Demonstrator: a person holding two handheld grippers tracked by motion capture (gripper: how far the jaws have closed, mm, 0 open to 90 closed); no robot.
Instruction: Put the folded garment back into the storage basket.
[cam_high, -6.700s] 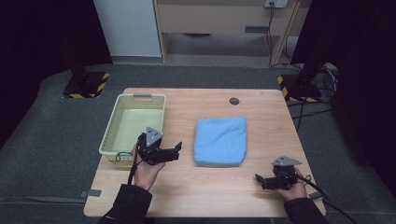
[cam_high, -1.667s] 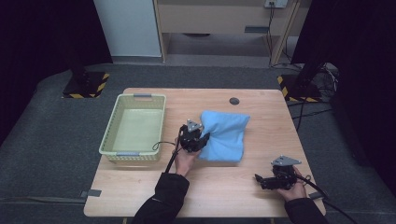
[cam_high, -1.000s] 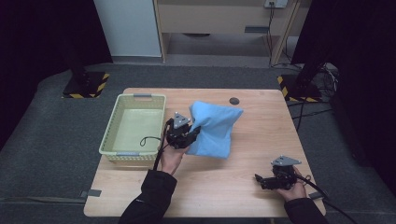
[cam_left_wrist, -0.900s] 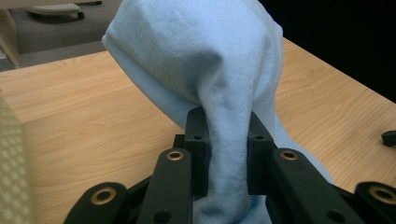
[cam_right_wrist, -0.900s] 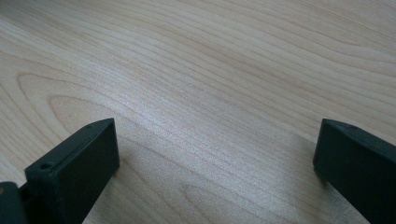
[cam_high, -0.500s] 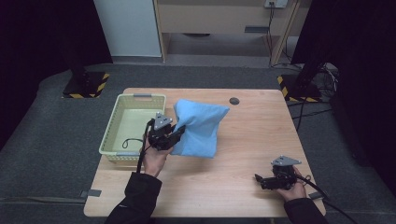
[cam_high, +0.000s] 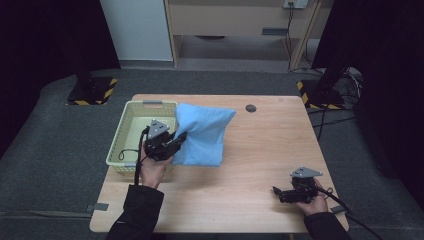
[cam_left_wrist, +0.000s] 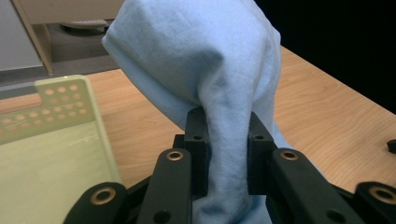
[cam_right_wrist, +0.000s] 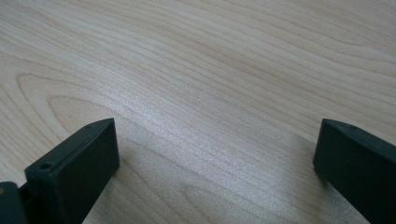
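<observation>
Your left gripper (cam_high: 176, 141) is clamped on a bunched fold of the blue cloth (cam_high: 204, 132), which hangs lifted beside the basket (cam_high: 127, 131) with its lower edge apparently trailing on the table (cam_high: 260, 150). Your right gripper (cam_high: 278, 192) rests near the table's front right corner with its jaws wide apart and nothing between them. The likely trouble is that the pinch takes in only a narrow gather of fabric, so the cloth could slip free if you swing it fast. The trailing part could also drape over the basket's near wall and drag the light basket sideways, or stay hanging outside. You cannot see how much cloth sits below the jaws; the left gripper view cuts it off. The cloth hides part of the basket's right wall in the high view.
</observation>
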